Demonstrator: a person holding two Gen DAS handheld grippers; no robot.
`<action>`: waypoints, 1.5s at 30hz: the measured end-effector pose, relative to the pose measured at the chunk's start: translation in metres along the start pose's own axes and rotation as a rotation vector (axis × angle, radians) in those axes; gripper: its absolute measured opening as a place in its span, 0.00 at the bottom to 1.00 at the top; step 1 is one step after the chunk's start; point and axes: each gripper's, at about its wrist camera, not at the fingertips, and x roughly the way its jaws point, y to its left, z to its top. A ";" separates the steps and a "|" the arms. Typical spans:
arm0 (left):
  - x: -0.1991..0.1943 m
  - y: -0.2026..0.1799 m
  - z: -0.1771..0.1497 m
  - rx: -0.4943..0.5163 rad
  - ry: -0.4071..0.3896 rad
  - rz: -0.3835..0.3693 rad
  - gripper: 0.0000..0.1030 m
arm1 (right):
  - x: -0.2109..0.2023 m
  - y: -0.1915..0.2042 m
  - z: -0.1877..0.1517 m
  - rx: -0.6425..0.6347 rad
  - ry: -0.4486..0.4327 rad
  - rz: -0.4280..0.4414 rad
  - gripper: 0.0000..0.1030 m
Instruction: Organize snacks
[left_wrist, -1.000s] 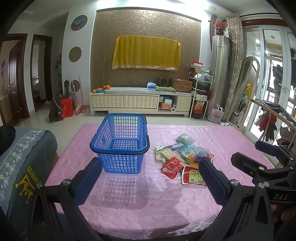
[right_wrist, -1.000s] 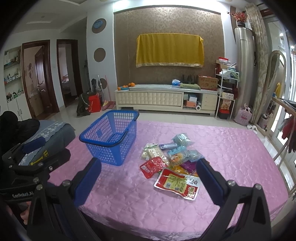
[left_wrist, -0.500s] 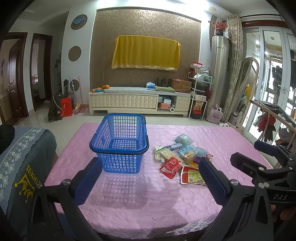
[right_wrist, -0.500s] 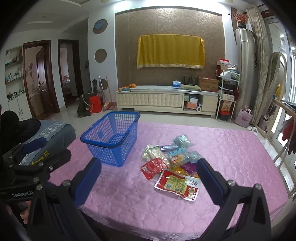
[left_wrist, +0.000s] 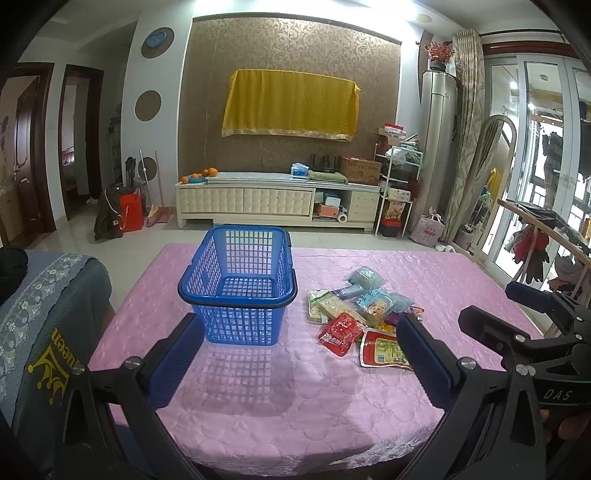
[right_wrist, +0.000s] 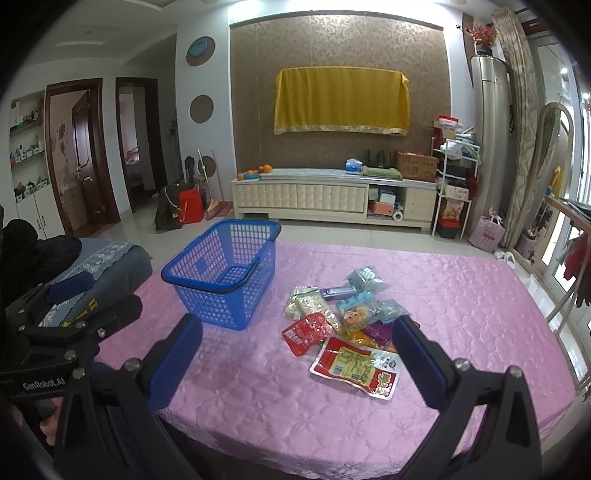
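A blue grid-walled basket (left_wrist: 238, 288) is sitting on a pink quilted cloth (left_wrist: 280, 406) showing a flower pattern. A red packet (right_wrist: 306, 332) is lying beside a red-and-green one (right_wrist: 354, 367). Both tongs are wearing blue pads (right_wrist: 177, 358) on black frames.

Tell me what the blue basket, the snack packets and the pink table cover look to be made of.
Blue basket: likely rigid moulded plastic, judging by its even grid of holes and smooth rim.
Snack packets: thin plastic film, glossy and crinkled, with light glare; some look clear.
Pink table cover: probably quilted satin-like fabric, with stitched flower shapes and a soft sheen.
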 end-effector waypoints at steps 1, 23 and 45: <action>0.000 0.000 0.000 0.000 0.001 0.000 1.00 | 0.000 0.001 0.000 -0.002 0.001 0.000 1.00; 0.000 0.001 0.019 0.012 -0.006 -0.004 1.00 | 0.003 0.005 0.021 -0.002 -0.008 0.020 1.00; 0.132 -0.067 0.075 0.069 0.172 -0.187 1.00 | 0.074 -0.095 0.062 0.045 0.093 -0.074 1.00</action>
